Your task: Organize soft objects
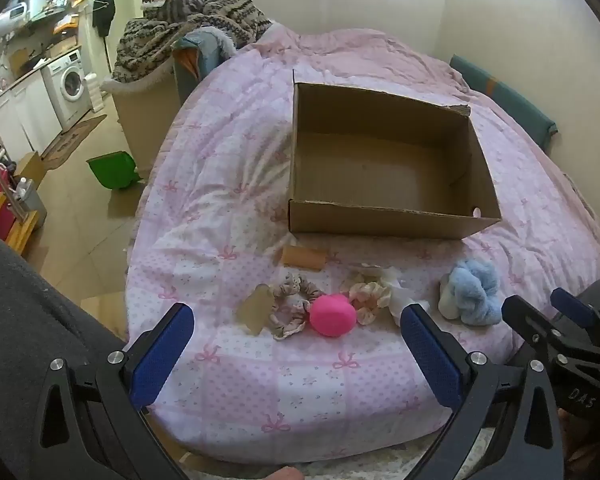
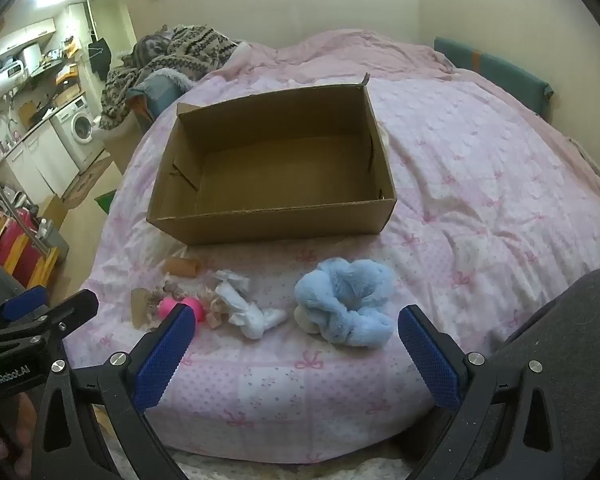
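Note:
An open, empty cardboard box (image 1: 384,222) (image 2: 276,226) sits on the pink quilt. In front of it lies a row of soft things: a pink ball (image 1: 333,316) (image 2: 168,307), patterned scrunchies (image 1: 290,300), a cream scrunchie (image 1: 370,294), white crumpled cloth (image 2: 246,308), a fluffy blue plush (image 1: 474,292) (image 2: 344,306) and cardboard tubes (image 1: 303,257) (image 2: 182,267). My left gripper (image 1: 296,336) is open and empty just before the ball. My right gripper (image 2: 294,336) is open and empty just before the blue plush.
The bed's quilt (image 1: 228,184) ends at the left over a tiled floor with a green bin (image 1: 114,168). A chair heaped with knitted blankets (image 1: 188,28) stands at the bed's far left corner. A kitchen with a washing machine (image 1: 70,86) lies beyond.

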